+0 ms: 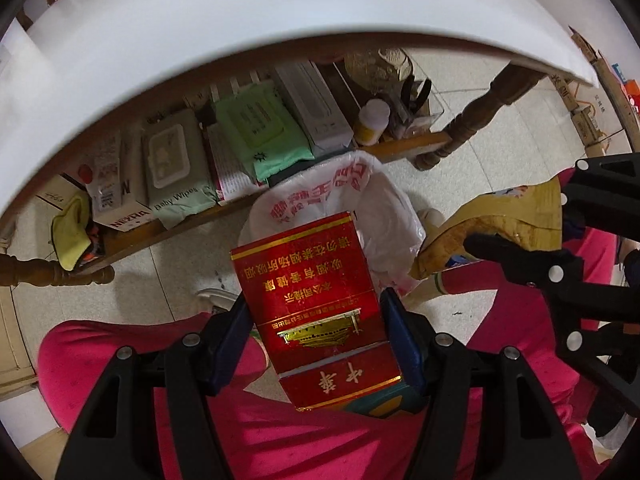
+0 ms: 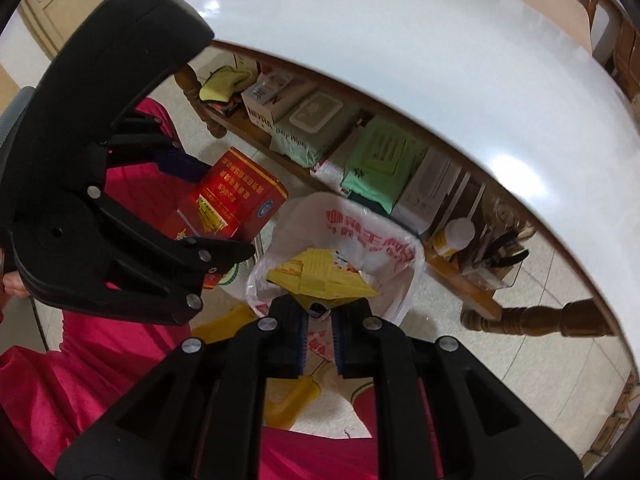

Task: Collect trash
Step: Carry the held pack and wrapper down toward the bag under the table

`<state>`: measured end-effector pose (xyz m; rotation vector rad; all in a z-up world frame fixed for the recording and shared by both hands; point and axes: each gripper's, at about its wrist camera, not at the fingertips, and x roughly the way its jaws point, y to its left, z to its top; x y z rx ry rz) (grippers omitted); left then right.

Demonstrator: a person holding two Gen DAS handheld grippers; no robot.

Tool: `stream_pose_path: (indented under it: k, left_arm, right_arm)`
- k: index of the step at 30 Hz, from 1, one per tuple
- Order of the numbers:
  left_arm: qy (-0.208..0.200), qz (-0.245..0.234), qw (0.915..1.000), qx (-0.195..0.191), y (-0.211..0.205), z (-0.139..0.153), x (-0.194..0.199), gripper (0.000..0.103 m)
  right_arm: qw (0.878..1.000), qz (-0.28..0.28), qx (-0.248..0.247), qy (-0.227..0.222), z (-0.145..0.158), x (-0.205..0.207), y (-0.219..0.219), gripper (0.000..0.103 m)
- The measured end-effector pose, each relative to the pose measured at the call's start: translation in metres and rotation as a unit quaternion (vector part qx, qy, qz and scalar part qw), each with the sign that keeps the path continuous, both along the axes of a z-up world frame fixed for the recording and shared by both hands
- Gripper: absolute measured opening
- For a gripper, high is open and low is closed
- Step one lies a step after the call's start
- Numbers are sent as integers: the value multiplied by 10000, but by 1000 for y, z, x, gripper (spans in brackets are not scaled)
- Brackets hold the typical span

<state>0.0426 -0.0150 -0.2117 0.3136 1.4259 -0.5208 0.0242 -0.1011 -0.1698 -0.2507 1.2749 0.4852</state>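
My left gripper is shut on a red cigarette box with gold Chinese print, held above and just before the white plastic trash bag on the floor. The box also shows in the right wrist view. My right gripper is shut on a crumpled yellow wrapper, held over the open mouth of the bag. In the left wrist view the wrapper hangs at the right, beside the bag.
A white round table stands over a wooden lower shelf holding baby wipes, a green pack, boxes and a bottle. Carved table legs stand nearby. The person's pink clothing fills the foreground.
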Motion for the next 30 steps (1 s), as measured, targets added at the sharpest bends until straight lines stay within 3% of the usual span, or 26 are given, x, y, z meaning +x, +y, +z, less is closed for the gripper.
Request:
stream_pose_path:
  k: [9, 22, 30]
  left_arm:
    - [174, -44, 9997, 188, -8, -44, 6, 62]
    - [977, 58, 9936, 567, -14, -127, 28, 62]
    - [1246, 133, 9901, 638, -19, -158, 39, 62]
  right_arm:
    - [9998, -164, -117, 96, -31, 2, -3, 11]
    - [9979, -477, -290, 329, -94, 18, -8, 11]
    - [9940, -864, -272, 609, -136, 37, -21, 11]
